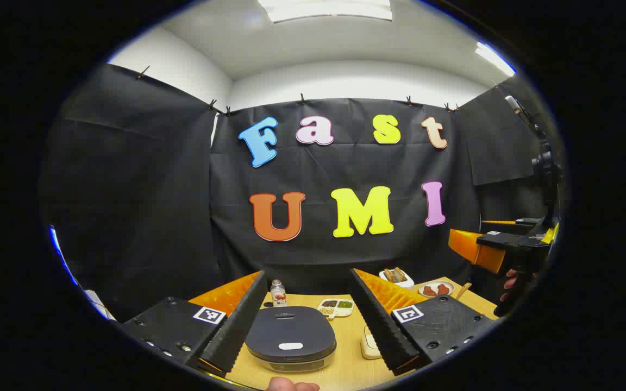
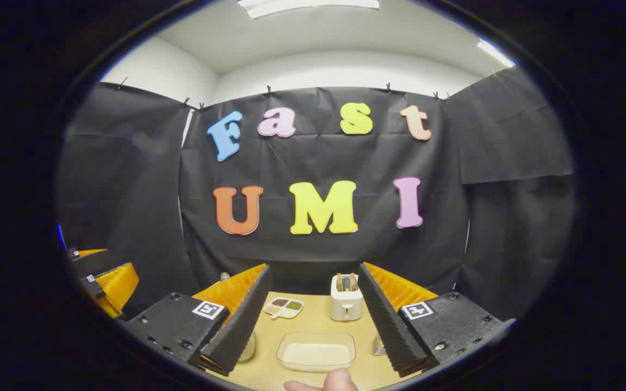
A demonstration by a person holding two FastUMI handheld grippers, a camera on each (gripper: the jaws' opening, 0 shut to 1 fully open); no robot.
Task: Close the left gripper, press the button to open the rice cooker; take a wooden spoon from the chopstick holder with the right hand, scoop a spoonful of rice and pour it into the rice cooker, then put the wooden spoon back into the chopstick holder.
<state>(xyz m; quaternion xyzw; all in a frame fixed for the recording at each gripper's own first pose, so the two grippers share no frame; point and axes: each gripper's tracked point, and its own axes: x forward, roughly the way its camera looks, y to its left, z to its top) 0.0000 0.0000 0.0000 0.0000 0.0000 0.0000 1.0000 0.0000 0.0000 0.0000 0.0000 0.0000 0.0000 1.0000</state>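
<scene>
Left gripper view: the left gripper (image 1: 303,326) stands with its two black ribbed fingers spread wide, nothing between them. Low in the frame, in the gap, sits the dark grey rounded rice cooker (image 1: 290,338), lid down, a small white oval button on its front edge; its near rim is cut off by the frame bottom. It rests on the light wooden table (image 1: 348,358). A pale fingertip (image 1: 290,385) intrudes at the bottom edge, mostly cut off. Behind the cooker stand a small bottle with a red label (image 1: 277,293) and a white divided dish of dark and green grains (image 1: 336,307). A cream object just right of the cooker is half hidden by the right finger; cannot identify. At right edge, the other gripper, black and orange, is partly cut off.

Right gripper view: the right gripper (image 2: 313,326) is likewise spread apart, empty. Between the fingers, low centre, lies a clear rectangular container of white rice (image 2: 317,352). Beyond it stands the white chopstick holder (image 2: 345,304) with wooden handles (image 2: 345,281) protruding; individual utensils cannot be told apart
</scene>
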